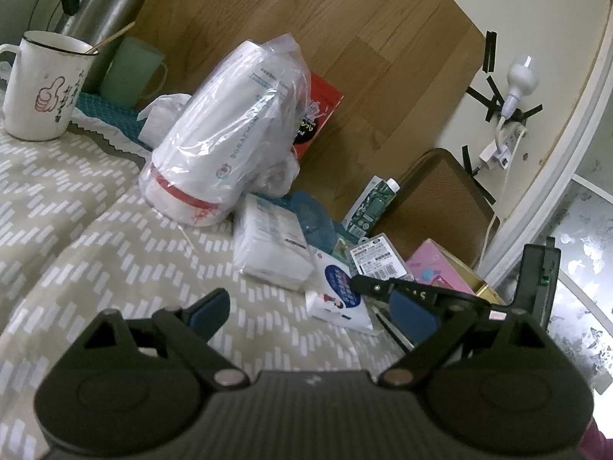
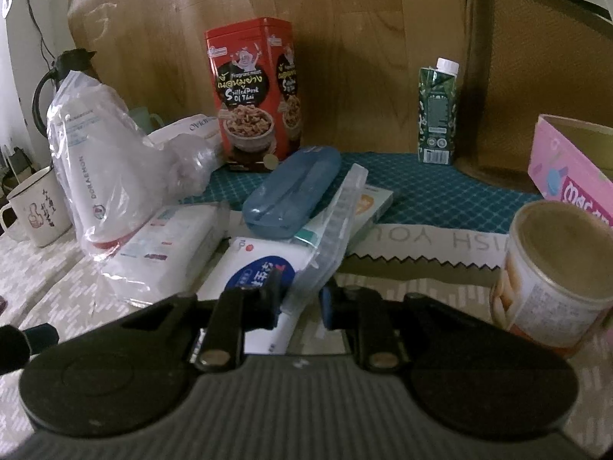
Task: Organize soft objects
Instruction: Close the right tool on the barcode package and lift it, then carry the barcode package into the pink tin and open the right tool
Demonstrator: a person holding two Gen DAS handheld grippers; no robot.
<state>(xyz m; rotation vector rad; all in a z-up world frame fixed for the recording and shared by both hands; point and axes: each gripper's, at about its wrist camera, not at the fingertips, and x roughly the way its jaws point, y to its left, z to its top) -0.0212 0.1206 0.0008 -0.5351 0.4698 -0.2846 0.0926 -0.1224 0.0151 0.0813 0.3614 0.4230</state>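
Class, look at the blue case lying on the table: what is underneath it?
The blue case rests partly on a clear flat packet and the teal patterned cloth. Whatever lies beneath its middle is covered.

Pink box [image 2: 574,168] cut off right

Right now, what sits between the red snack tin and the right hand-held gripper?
In the right wrist view, the blue case lies in front of the red snack tin, then a clear flat packet runs down into the right hand-held gripper.
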